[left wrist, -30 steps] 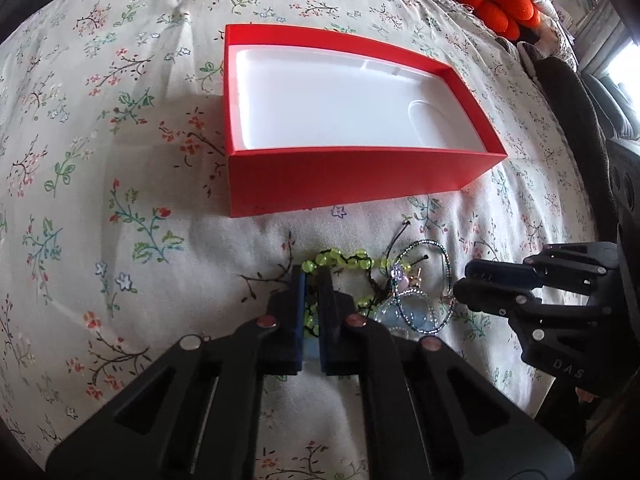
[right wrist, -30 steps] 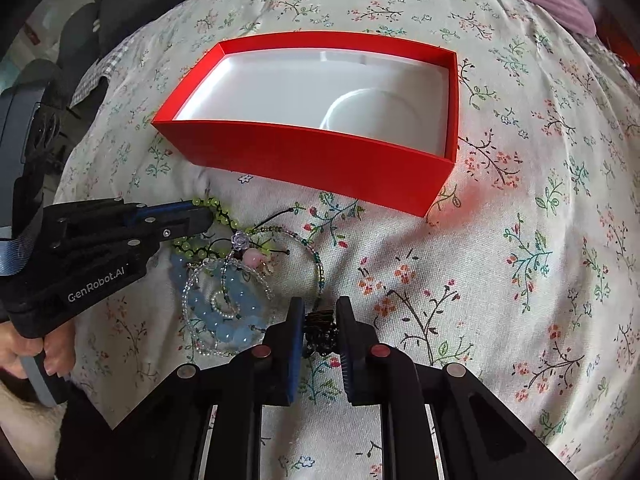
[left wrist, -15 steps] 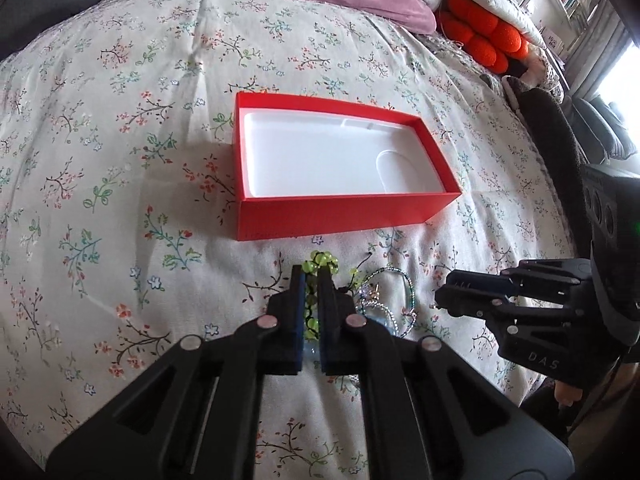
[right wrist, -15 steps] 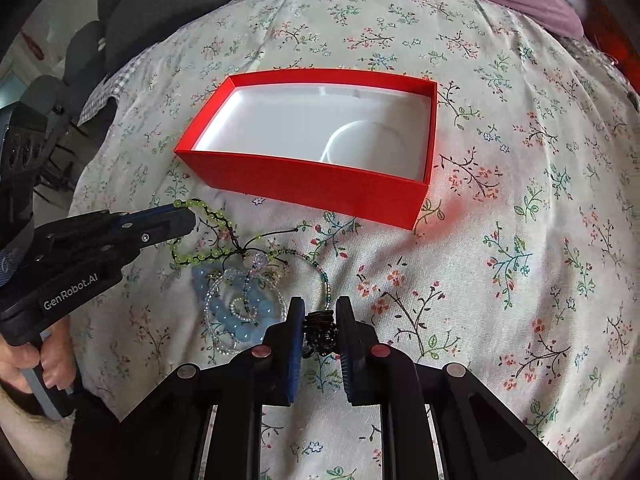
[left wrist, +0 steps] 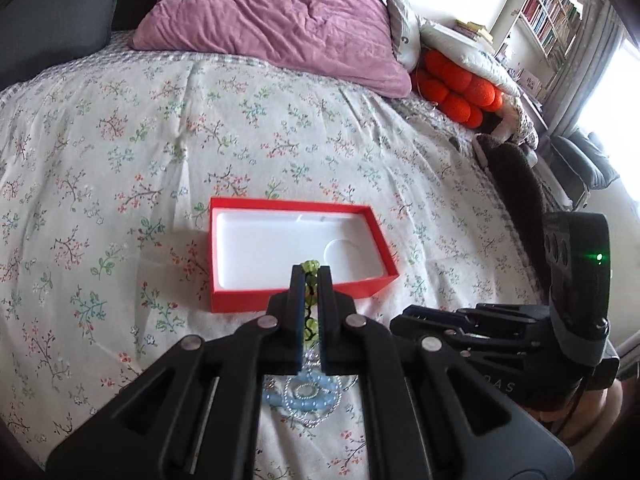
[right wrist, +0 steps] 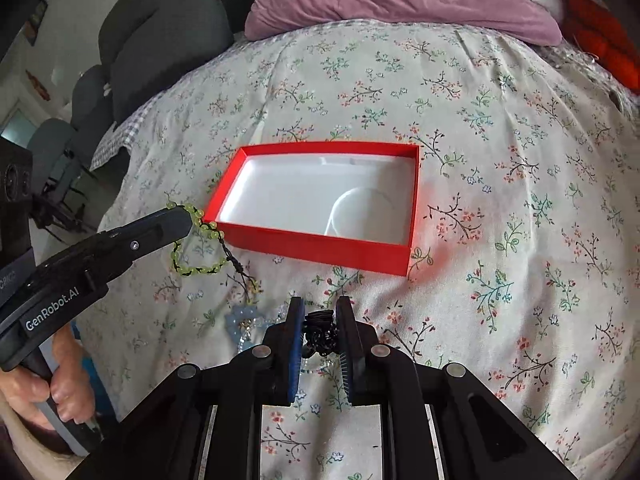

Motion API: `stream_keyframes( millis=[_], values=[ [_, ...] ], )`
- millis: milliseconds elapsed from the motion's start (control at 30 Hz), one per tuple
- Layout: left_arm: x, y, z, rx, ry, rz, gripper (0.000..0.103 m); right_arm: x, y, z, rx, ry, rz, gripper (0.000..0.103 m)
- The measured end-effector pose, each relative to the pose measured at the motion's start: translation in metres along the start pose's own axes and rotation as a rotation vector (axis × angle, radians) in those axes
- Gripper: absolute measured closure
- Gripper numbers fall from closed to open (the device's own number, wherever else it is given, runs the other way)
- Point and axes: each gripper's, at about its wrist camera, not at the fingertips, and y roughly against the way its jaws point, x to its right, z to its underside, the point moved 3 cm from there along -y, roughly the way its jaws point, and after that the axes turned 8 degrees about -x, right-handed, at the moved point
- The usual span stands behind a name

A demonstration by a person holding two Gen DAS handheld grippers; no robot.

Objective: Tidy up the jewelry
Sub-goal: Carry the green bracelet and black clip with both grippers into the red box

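Note:
An open red box [left wrist: 304, 294] [right wrist: 320, 246] with a white liner lies on the floral bedspread. My left gripper [left wrist: 311, 276] [right wrist: 188, 216] is shut on a green bead bracelet [left wrist: 310, 267] [right wrist: 198, 240], which hangs above the bed just left of the box. My right gripper [right wrist: 319, 320] [left wrist: 400, 322] is shut on a small black beaded piece [right wrist: 319, 336]. A pale blue and clear bead tangle [left wrist: 306, 394] [right wrist: 244, 326] stays on the bedspread below both grippers.
A purple pillow [left wrist: 272, 20] and an orange knitted cushion [left wrist: 456, 92] lie at the head of the bed. A dark garment [left wrist: 516, 188] lies at the bed's right edge. Grey chairs [right wrist: 152, 52] stand left of the bed. A hand [right wrist: 60, 392] grips the left handle.
Both grippers have risen from the bedspread. The green bracelet has lifted clear of the tangle with the left one, and the black piece has gone up with the right. The box looks farther away.

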Motion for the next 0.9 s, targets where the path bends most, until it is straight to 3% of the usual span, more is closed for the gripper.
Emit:
stream_keyframes(
  millis=[267,367,600,900],
  values=[
    [0.008,0.005,-0.02,0.127,0.026,0.058,0.097,0.001,0.015,-0.027,0.078,-0.038,0.026,0.087],
    [-0.003,-0.012,-0.023,0.104,0.054,0.046,0.097,0.004,0.009,-0.039,0.099,-0.045,0.042,0.087],
    [-0.029,-0.052,-0.02,0.048,0.057,-0.088,0.097,0.018,-0.024,-0.052,0.089,-0.041,0.037,0.087],
    [-0.04,-0.079,-0.016,-0.03,0.056,-0.12,0.097,0.025,-0.049,-0.062,0.064,-0.046,0.066,0.087]
  ],
)
